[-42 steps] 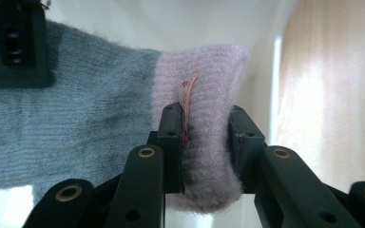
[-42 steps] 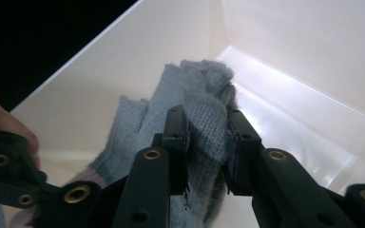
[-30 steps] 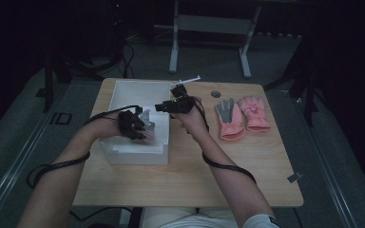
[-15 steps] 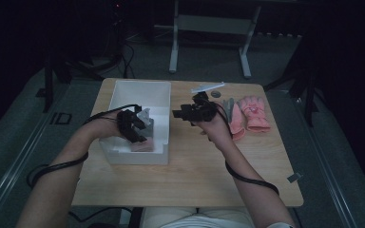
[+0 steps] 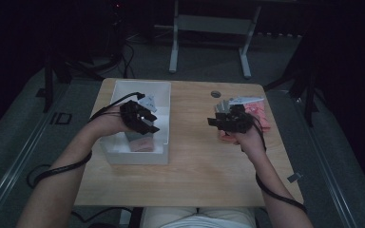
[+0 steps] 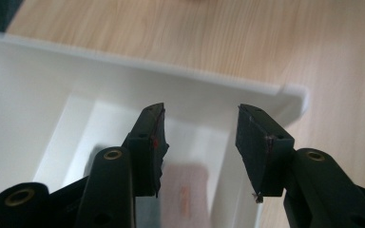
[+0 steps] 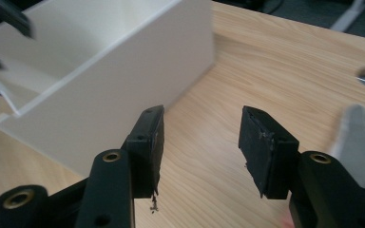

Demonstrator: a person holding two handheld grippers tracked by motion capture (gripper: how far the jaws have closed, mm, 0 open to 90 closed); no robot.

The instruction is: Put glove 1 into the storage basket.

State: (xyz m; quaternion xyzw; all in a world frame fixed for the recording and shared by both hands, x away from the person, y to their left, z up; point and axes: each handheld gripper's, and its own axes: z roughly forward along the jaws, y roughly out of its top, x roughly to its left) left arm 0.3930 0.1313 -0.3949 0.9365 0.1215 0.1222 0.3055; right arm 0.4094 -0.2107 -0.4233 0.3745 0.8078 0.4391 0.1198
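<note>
A white box [image 5: 164, 118] stands on the left half of the wooden table [image 5: 195, 166]. A pink glove [image 5: 142, 144] lies on its floor, seen below the jaws in the left gripper view [image 6: 186, 192]. My left gripper [image 5: 151, 127] hovers over the box, open [image 6: 200, 137]. Its jaws have just been closing a little, with nothing between them. My right gripper [image 5: 217, 121] hangs open over the table's right side [image 7: 202, 142], empty, just above pink gloves [image 5: 260, 113] and a grey glove [image 7: 361, 137].
A pale grey item [image 5: 148, 101] lies in the far part of the box. A round grommet [image 5: 216, 94] sits near the table's far edge. The box wall [image 7: 123, 80] stands to the left of the right gripper's jaws. A metal stand [image 5: 209, 28] is beyond the table.
My right gripper has swung from beside the box to over the gloves at the right. My left gripper has risen out of the box with wider jaws, leaving the pink glove on the floor.
</note>
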